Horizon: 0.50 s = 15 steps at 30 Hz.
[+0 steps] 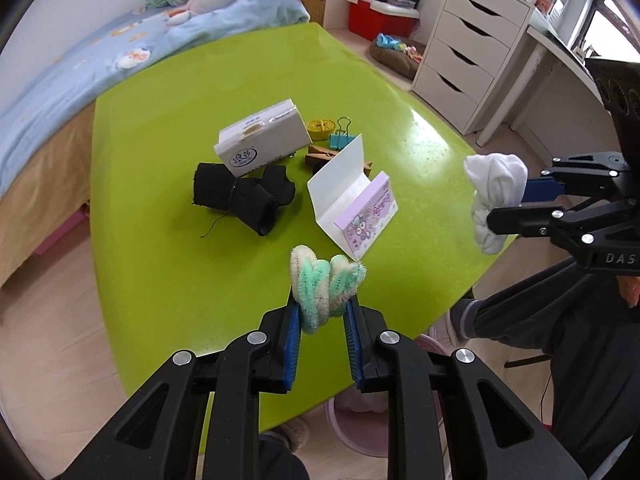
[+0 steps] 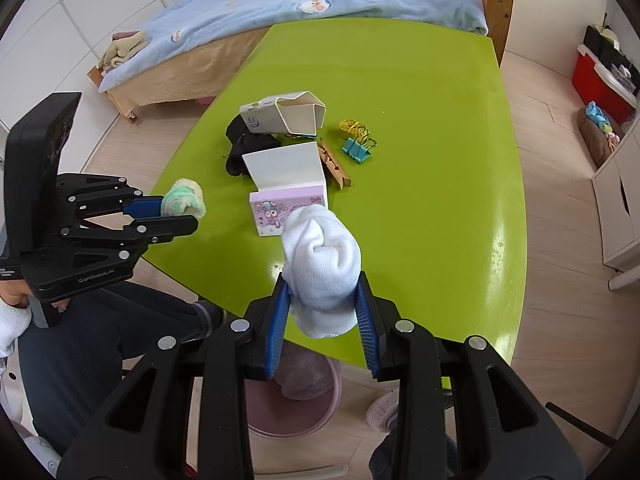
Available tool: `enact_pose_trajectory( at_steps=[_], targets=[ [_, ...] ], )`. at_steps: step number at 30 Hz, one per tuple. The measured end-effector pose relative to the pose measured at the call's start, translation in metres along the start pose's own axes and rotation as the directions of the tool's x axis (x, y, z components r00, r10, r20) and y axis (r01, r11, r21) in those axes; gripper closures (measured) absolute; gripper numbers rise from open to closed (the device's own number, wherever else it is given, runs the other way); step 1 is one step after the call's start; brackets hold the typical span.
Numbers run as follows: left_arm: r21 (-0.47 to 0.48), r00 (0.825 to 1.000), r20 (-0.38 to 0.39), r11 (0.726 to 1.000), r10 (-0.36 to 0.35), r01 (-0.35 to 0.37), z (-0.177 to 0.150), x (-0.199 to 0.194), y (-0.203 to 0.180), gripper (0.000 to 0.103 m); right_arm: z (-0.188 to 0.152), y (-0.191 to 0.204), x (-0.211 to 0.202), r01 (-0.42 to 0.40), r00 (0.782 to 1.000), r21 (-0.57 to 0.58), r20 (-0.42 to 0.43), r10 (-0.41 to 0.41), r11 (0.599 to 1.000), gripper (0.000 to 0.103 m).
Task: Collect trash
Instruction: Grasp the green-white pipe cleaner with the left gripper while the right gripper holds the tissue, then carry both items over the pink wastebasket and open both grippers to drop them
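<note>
Left tongs (image 1: 322, 306) clamped a fuzzy sock (image 1: 324, 282), right tongs (image 2: 322, 300) a white sock (image 2: 322, 276), both above the green worktop's (image 2: 420, 160) bare near edge.

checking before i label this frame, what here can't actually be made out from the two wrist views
- Pink bin under the green table: both views, mostly hidden by the table edge and gripper arms; contents unclear.
- Black cloth: right wrist view, largely behind the white box and the open pink box.
- Print on the white box: left wrist view, too small to read.
- Items beneath the white box: left wrist view, covered.
</note>
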<state>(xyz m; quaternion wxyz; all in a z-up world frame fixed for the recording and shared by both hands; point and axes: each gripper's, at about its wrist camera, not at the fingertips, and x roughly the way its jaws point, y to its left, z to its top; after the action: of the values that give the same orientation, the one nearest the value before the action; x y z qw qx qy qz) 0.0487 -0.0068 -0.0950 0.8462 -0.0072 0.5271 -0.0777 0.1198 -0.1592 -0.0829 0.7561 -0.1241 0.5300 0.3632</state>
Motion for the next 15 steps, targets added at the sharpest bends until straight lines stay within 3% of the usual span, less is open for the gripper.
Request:
enact_pose_trajectory(
  at_steps=[15],
  targets=[
    [-0.074,0.996,0.092,0.997,0.002,0.005,-0.041,-0.055,-0.031,0.083,-0.046,0.044,-0.04,-0.013,0.998,-0.029,0.054,0.014,1.0,0.071]
  ],
)
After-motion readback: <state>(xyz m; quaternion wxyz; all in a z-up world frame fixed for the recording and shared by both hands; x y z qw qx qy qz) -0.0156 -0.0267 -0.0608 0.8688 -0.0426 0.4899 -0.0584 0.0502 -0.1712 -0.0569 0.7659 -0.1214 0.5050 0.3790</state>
